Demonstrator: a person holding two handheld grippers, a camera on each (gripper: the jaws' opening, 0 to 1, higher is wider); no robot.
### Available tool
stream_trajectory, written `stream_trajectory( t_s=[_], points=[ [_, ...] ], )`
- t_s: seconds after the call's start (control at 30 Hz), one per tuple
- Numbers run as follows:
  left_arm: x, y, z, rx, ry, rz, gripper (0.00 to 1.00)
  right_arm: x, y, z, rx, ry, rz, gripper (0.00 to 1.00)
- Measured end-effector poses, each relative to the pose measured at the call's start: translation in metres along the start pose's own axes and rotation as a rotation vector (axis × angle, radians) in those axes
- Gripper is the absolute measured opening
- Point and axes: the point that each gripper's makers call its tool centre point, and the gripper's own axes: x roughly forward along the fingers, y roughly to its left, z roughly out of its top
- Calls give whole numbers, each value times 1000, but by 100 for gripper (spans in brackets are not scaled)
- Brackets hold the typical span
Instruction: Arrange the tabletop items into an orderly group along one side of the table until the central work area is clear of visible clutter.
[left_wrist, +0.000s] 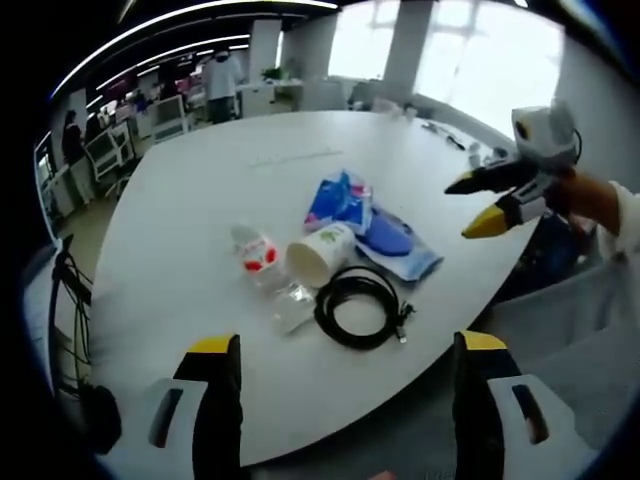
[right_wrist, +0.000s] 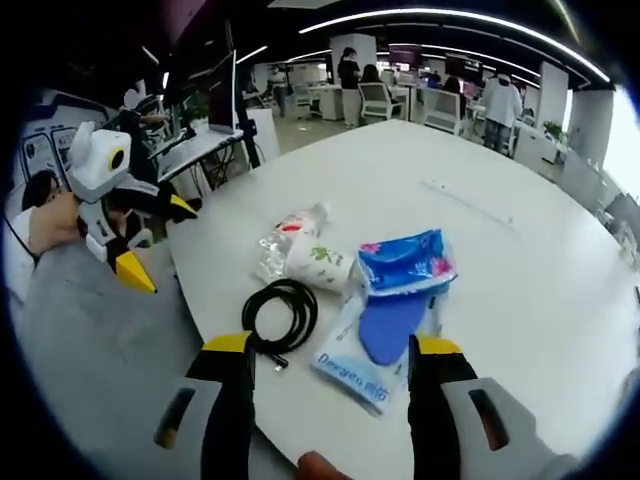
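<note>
White table, one small cluster of clutter

We see a white table (left_wrist: 200, 200) bearing a crushed plastic bottle (left_wrist: 262, 262), a paper cup (left_wrist: 320, 254) lying on its side, a coiled black cable (left_wrist: 358, 308), and blue packets (left_wrist: 368, 222) bunched close together.

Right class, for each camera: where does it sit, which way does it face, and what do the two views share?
Left gripper view: rides on the left gripper, facing across the white table at the clutter; its own open fingers rise from the bottom, and the right gripper enters from the right, held by a hand.
Right gripper view: rides on the right gripper, facing the same pile from the opposite side; the left gripper enters from the left.
Shared: black cable coil, paper cup, crushed bottle, blue packets.
</note>
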Motion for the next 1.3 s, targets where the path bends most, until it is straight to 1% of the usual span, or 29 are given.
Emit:
stream_trajectory(
  t_s=[0.1, 0.3, 0.57, 0.73, 0.9, 1.07, 1.3],
  points=[
    [0, 2, -1, 0, 4, 4, 83, 3, 0, 5, 7, -9, 21, 59],
    [0, 3, -1, -4, 4, 10, 83, 6, 4, 11, -12, -15, 36, 58],
    [-1, 5, -1, -13, 3, 22, 83, 11, 4, 11, -30, -4, 62, 58],
    [-1, 8, -3, -9, 12, 29, 82, 17, -4, 14, -49, 4, 70, 58],
    [-1, 9, -5, -12, 18, 38, 82, 25, -5, 16, -60, 7, 84, 58],
    [-1, 11, -6, -9, 24, 41, 82, 30, -3, 19, -76, 12, 99, 58],
    [-1, 13, -8, -4, 32, 52, 82, 35, -2, 18, -95, 25, 113, 58]
  ],
)
